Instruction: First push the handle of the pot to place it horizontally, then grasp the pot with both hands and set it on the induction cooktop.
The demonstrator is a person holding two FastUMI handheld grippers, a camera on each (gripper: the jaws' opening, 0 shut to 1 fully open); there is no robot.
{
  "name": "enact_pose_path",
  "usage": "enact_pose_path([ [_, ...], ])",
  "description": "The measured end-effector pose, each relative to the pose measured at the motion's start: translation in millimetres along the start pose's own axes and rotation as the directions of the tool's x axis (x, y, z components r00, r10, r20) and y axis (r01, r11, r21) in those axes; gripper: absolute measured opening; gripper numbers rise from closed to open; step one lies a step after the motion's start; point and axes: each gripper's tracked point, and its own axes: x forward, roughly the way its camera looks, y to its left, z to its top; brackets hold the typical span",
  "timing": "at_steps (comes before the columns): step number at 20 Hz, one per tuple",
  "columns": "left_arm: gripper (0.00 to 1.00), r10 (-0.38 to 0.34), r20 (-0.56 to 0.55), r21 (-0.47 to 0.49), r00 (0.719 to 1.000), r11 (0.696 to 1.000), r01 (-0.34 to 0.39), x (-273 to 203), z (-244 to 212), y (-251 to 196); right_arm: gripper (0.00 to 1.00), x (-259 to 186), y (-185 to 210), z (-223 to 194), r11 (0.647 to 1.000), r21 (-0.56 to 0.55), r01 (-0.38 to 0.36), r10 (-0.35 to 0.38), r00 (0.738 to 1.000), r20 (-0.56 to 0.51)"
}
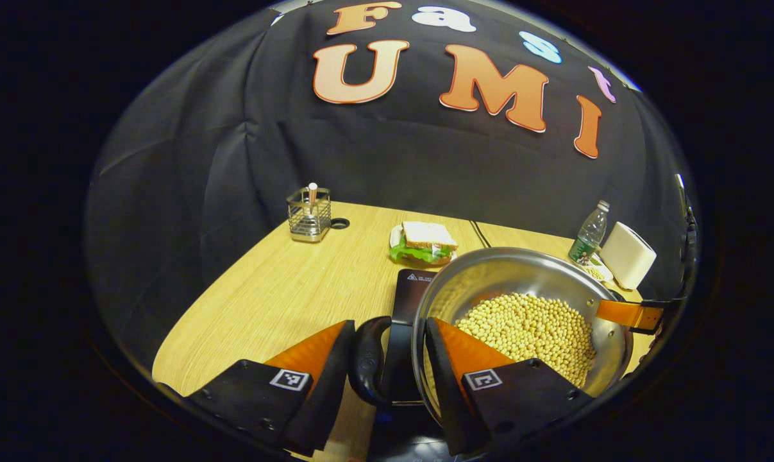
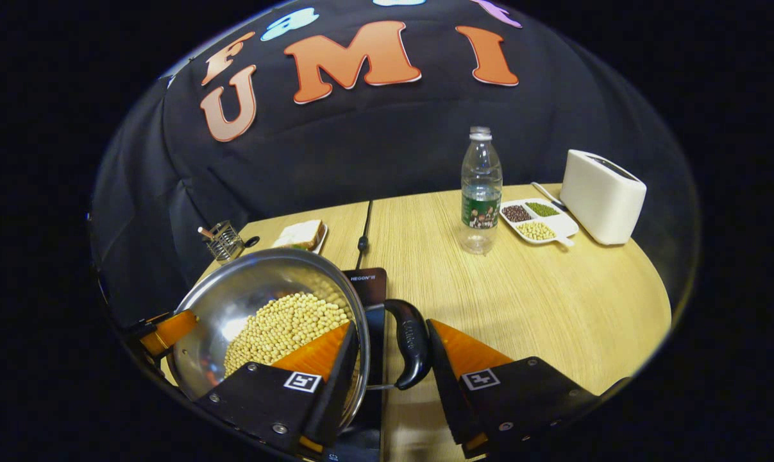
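Observation:
A steel pot (image 1: 521, 282) full of soybeans (image 1: 534, 333) sits over the black induction cooktop (image 1: 412, 289); I cannot tell whether it touches it. My left gripper (image 1: 387, 366) straddles the pot's black left handle (image 1: 364, 359) and rim, one finger outside the handle and the other inside the pot, both pressing. My right gripper (image 2: 387, 366) holds the opposite black handle (image 2: 411, 343) and rim of the pot (image 2: 245, 289) the same way, over the cooktop (image 2: 369, 285). Each gripper's finger also shows at the pot's far rim in the other's view.
A wire utensil holder (image 1: 309, 215) and a sandwich on a plate (image 1: 425, 244) stand at the table's back. A water bottle (image 2: 481, 189), a divided tray of beans (image 2: 537, 221) and a white toaster (image 2: 601, 196) stand at the right. A black cable (image 2: 363, 237) runs back from the cooktop.

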Motion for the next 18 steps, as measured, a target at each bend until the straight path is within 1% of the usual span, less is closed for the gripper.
enact_pose_path([
  [1,0.80,0.007,0.028,0.009,1.000,1.000,-0.007,-4.8,6.3,-0.4,0.74,-5.6,2.3,3.1,1.000,0.006,-0.017,0.017,1.000,0.007],
  [2,0.82,0.009,0.059,0.017,0.998,1.000,-0.010,-10.1,16.3,-1.9,0.79,-9.5,2.1,6.5,1.000,0.010,-0.026,0.026,1.000,0.011],
  [3,0.89,0.014,0.090,0.028,0.996,0.999,-0.016,-15.6,24.3,-3.5,0.86,-14.7,-0.9,11.4,0.999,0.014,-0.030,0.030,0.999,0.024],
  [4,0.96,0.018,0.121,0.045,0.992,0.999,-0.024,-23.8,34.3,-2.5,0.89,-20.6,-5.6,18.1,0.999,0.018,-0.030,0.029,0.999,0.040],
  [5,0.98,0.022,0.154,0.062,0.988,0.998,-0.032,-32.4,44.9,-3.8,0.93,-25.7,-11.1,24.4,0.999,0.021,-0.025,0.024,0.998,0.058],
  [7,0.98,0.020,0.213,0.080,0.977,0.996,-0.038,-49.8,66.5,-11.1,0.94,-37.2,-22.8,38.2,1.000,0.023,-0.016,0.014,0.995,0.096],
  [9,0.98,0.003,0.260,0.077,0.966,0.997,-0.023,-67.2,96.1,-17.3,0.94,-54.5,-36.3,55.2,1.000,0.012,-0.004,0.002,0.991,0.134],
  [12,0.98,-0.020,0.330,0.083,0.944,0.997,-0.008,-97.3,133.5,-21.0,0.95,-84.9,-61.5,88.9,1.000,-0.006,0.031,-0.028,0.976,0.217],
  [14,0.98,-0.031,0.380,0.084,0.925,0.996,-0.001,-123.5,159.9,-19.1,0.95,-110.3,-78.8,112.4,0.998,-0.020,0.051,-0.044,0.960,0.276],
  [16,0.98,-0.031,0.415,0.070,0.909,0.998,0.001,-148.8,184.2,-10.5,0.95,-137.7,-99.9,133.8,0.995,-0.047,0.092,-0.072,0.940,0.333],
  [17,0.99,-0.024,0.436,0.067,0.899,0.998,-0.006,-161.1,198.4,-2.8,0.95,-152.8,-111.0,143.2,0.991,-0.062,0.116,-0.087,0.930,0.358],
  [18,0.99,-0.004,0.464,0.066,0.886,0.997,-0.030,-174.8,212.5,7.3,0.95,-167.8,-120.4,150.9,0.988,-0.075,0.135,-0.097,0.920,0.379],
])
